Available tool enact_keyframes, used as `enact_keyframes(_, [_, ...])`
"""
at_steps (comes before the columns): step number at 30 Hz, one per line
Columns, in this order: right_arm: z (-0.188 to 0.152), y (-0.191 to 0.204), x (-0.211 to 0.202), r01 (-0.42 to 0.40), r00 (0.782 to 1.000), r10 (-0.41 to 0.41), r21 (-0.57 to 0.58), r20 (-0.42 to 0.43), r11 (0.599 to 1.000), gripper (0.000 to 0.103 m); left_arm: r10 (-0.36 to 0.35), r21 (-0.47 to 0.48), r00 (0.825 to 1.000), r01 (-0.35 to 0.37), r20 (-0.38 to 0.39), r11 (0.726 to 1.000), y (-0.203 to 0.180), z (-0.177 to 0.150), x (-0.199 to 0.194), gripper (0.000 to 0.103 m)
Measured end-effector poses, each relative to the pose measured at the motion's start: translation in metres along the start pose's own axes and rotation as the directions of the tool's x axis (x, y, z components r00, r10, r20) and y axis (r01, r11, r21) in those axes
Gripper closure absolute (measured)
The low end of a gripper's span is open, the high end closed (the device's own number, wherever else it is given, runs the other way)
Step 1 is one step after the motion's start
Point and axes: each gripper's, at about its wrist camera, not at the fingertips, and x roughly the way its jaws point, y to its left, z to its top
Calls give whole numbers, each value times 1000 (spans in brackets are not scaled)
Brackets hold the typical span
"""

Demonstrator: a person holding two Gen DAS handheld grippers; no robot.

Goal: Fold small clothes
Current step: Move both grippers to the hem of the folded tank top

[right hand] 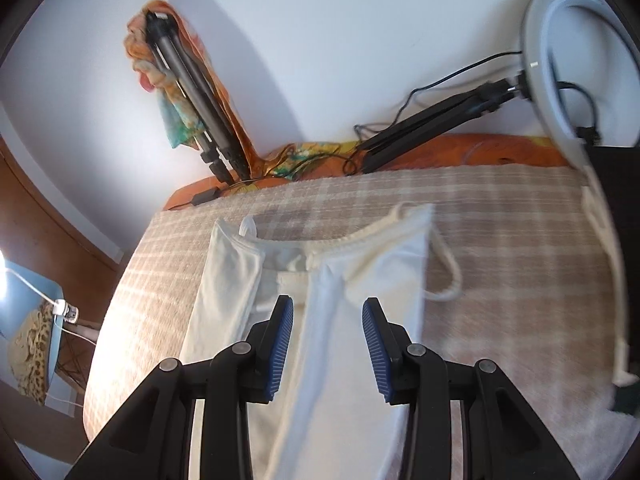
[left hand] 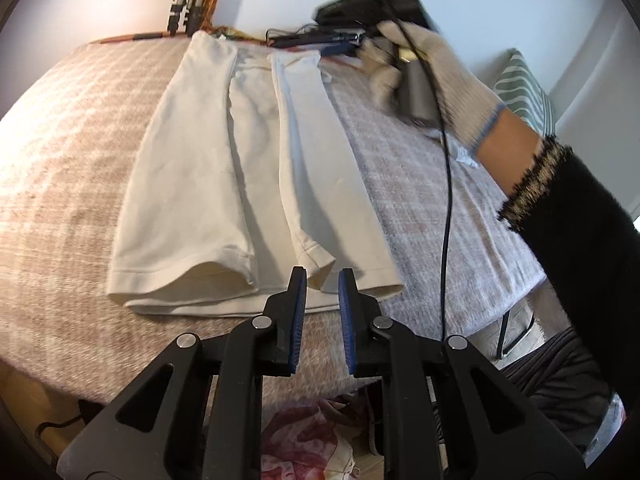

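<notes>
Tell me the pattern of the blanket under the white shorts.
Beige and white plaid blanket, clearest in the right wrist view.

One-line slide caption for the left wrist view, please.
Open left gripper poised at the hems of cream shorts laid flat on a plaid blanket.

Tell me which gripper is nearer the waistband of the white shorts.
Right. The right gripper hangs open over the shorts near the waistband; the left gripper sits open at the leg hems, the opposite end.
</notes>
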Motion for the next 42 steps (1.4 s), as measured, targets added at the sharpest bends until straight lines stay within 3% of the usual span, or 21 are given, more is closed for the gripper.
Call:
enact_keyframes(8, [-30,-6,-69,13,1000,-13,-32,20,999,64,15,12,998,-16,58,1000,17,1,-30,88])
enact_keyframes(14, [-83,3,-112,18,1000,-17,-80,5,997,64,84,16,994,-85,64,996,36,18,-44,87])
enact_keyframes(16, [-113,8,-121,36,999,-39,-118,-19,992,64,111,11,992,-112,61,994,47,25,-48,77])
enact_keyframes(17, [-128,11,-123,40,998,-46,-134,-41,990,64,113,4,992,-113,53,994,53,27,-48,66])
enact_keyframes(18, [-143,14,-125,33,997,-43,-147,-67,989,64,104,-7,994,-104,33,995,61,30,-47,60])
enact_keyframes(21, [-181,16,-126,0,992,-18,-146,-126,989,54,97,-39,995,-98,-35,994,83,37,-39,60])
enact_keyframes(26, [-231,13,-116,-105,967,86,-68,-238,992,54,59,-162,993,-75,-100,984,118,33,-27,60])
enact_keyframes(29, [-247,8,-111,-133,957,120,-31,-262,991,54,-12,-240,989,-25,-150,970,129,26,-18,60])
enact_keyframes(34, [-255,4,-112,-167,954,159,-12,-253,986,61,-52,-248,982,6,-183,969,129,18,-10,60])
enact_keyframes(35, [-256,2,-112,-182,951,175,-2,-255,983,62,-49,-242,982,3,-183,970,127,18,-9,61])
enact_keyframes(37, [-259,1,-113,-195,951,188,-5,-246,981,63,-56,-228,978,9,-199,974,125,18,-7,81])
enact_keyframes(39, [-259,3,-110,-230,939,221,-2,-263,973,84,-38,-223,978,-9,-204,975,125,18,-4,94])
enact_keyframes(41, [-262,4,-105,-259,924,255,26,-283,966,94,-32,-217,979,-13,-202,976,124,18,-3,97])
enact_keyframes(42, [-262,4,-104,-256,927,255,31,-274,966,101,-30,-214,980,-13,-198,977,124,19,-3,99])
